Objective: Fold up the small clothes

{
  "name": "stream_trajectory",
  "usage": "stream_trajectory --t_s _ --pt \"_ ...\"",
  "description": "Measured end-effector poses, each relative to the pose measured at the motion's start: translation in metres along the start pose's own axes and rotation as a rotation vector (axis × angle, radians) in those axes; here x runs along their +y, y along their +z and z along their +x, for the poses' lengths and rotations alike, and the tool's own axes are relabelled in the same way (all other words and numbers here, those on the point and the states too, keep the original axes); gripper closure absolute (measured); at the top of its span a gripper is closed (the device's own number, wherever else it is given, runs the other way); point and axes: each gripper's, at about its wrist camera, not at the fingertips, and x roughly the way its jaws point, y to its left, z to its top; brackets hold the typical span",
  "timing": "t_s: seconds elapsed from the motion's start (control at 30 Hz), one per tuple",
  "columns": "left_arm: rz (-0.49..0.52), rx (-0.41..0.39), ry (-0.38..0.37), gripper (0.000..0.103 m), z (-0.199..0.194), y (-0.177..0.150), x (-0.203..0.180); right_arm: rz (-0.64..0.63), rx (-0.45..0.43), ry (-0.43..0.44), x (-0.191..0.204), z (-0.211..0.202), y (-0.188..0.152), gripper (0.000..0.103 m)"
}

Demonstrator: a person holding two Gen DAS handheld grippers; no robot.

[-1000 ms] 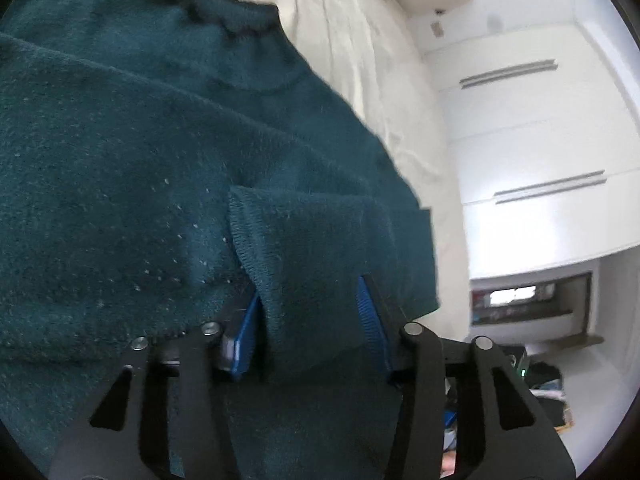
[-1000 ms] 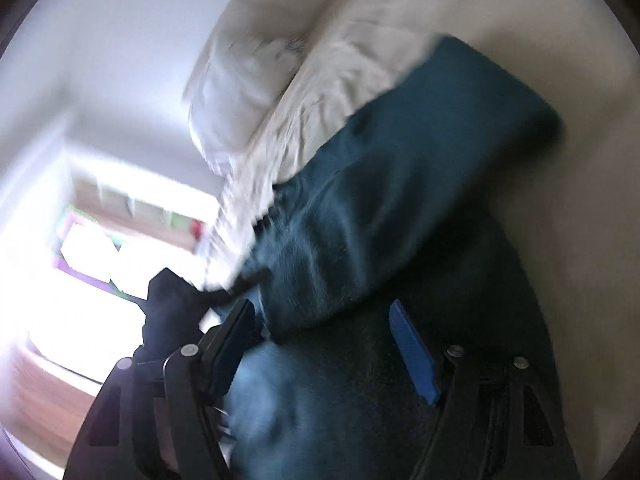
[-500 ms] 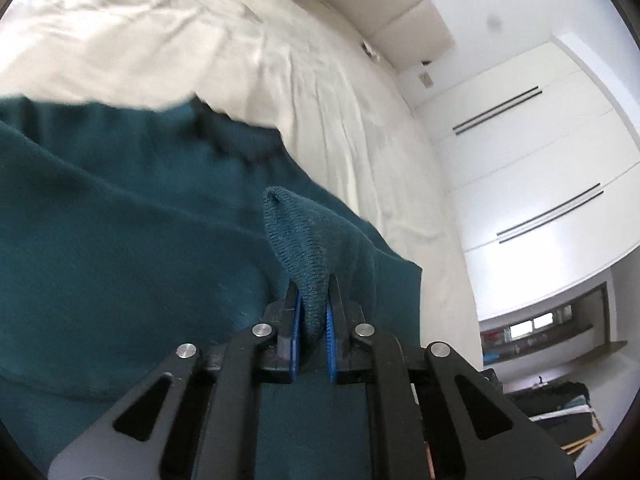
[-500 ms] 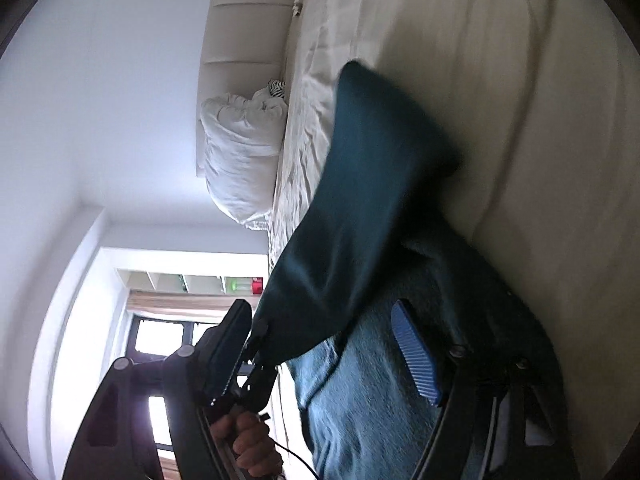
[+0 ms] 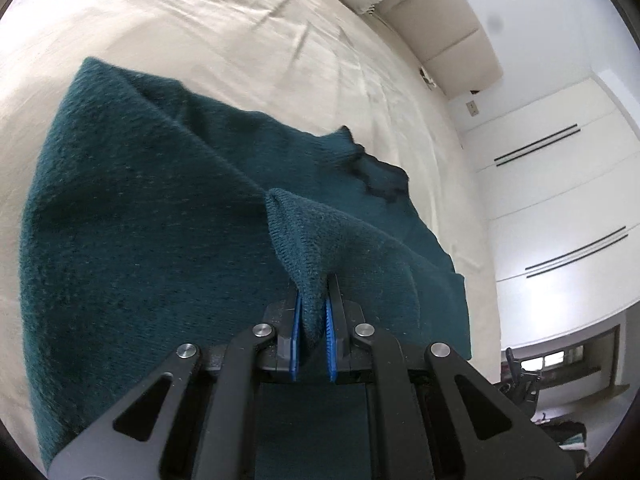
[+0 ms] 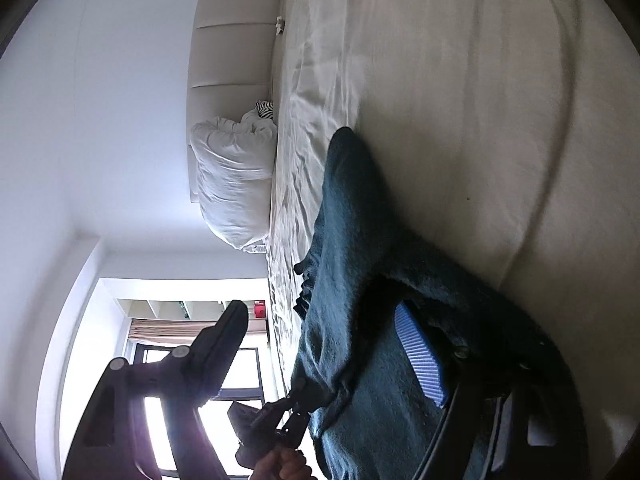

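Note:
A dark teal knitted sweater point(image 5: 132, 216) lies on a cream bed sheet point(image 5: 240, 40). My left gripper point(image 5: 313, 312) is shut on a pinched fold of the sweater and lifts it off the bed. In the right wrist view the sweater point(image 6: 348, 240) drapes between the open jaws of my right gripper point(image 6: 320, 320). One blue pad point(image 6: 420, 356) rests against the cloth; the other finger point(image 6: 224, 336) stands clear of it. The left gripper point(image 6: 280, 416) also shows low in that view, holding cloth.
A white pillow point(image 6: 232, 184) and a padded headboard point(image 6: 224, 56) stand at the head of the bed. White wardrobe doors point(image 5: 560, 208) line the wall beside the bed. A bright window point(image 6: 172, 380) is behind the right gripper.
My left gripper closed on a fold of the sweater and raised it. My right gripper stayed open and turned, the sweater now hanging stretched in front of it.

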Motion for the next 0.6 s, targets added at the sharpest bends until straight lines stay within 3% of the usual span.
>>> stream_trajectory --t_s 0.6 --pt "0.014 -0.041 0.042 0.094 -0.0007 -0.0068 0.0026 -0.052 0.031 -0.065 0.0021 0.007 0.0001 0.023"
